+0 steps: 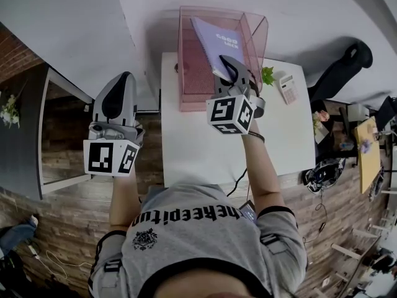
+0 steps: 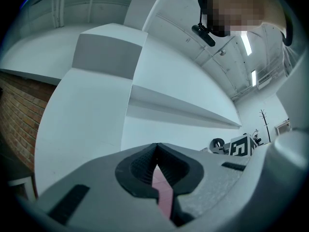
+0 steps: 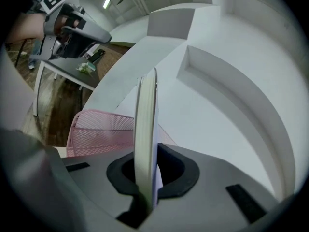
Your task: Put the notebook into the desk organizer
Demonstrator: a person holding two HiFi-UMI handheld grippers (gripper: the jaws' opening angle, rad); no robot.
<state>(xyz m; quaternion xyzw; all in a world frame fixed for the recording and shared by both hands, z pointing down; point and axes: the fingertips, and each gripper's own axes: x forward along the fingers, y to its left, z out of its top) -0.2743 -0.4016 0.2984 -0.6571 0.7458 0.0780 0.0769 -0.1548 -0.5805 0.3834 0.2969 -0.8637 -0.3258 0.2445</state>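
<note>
Now clamps the notebook (image 1: 216,41) on edge in the right gripper (image 1: 233,68), long side aimed into the desk organizer (image 1: 185,73). Holds the left gripper (image 1: 119,85) closed on nothing, well left of it.

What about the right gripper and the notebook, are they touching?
Touching. The right gripper view shows the notebook edge-on, clamped in the right gripper, with no gap on either side.

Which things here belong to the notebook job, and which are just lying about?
In the job:
- notebook, clamped in the right gripper
- pink mesh desk organizer

Lying about:
- calculator and small green plant, on the white table
- left gripper, shut and empty, off to the side
</note>
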